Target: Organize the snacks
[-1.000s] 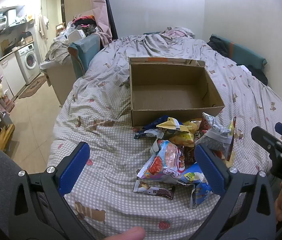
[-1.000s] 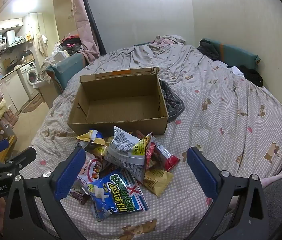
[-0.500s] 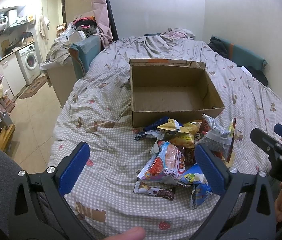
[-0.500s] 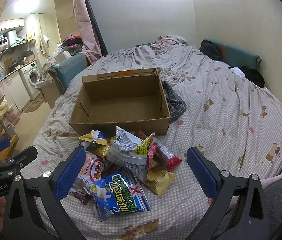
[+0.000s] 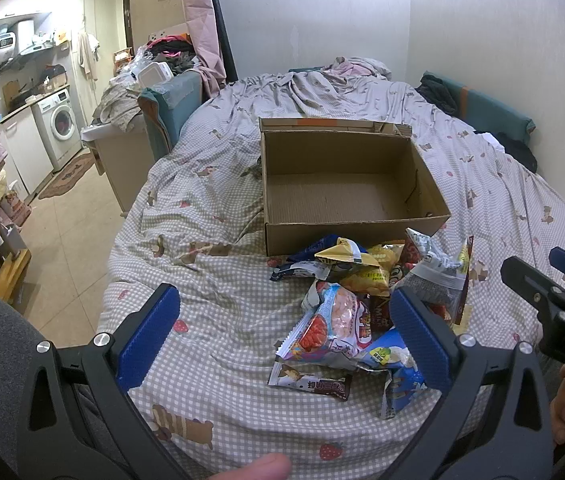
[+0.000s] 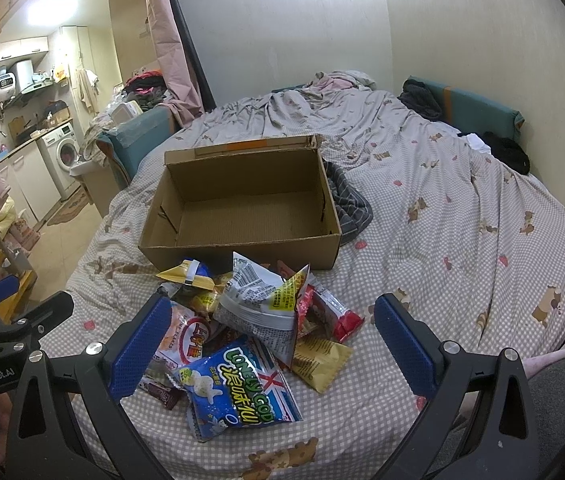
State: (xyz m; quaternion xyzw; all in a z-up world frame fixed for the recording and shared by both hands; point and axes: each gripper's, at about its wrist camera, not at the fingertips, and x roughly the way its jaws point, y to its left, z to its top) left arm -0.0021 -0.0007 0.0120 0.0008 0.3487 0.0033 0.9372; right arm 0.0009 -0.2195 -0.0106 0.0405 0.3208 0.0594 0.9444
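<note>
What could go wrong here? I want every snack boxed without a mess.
The snack pile is overlapped, so a tool could lift two packets or drag neighbours. The grey packet looks torn open and might spill. The cardboard box sits on soft bedding and may shift if bumped.

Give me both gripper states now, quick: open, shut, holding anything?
Left gripper: open, holding nothing, above the snack pile.
Right gripper: open, holding nothing, above the same pile.

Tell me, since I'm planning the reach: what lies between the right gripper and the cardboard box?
The snack pile, heaped on the bedspread against the cardboard box. The right wrist view shows the right gripper open above it.
</note>
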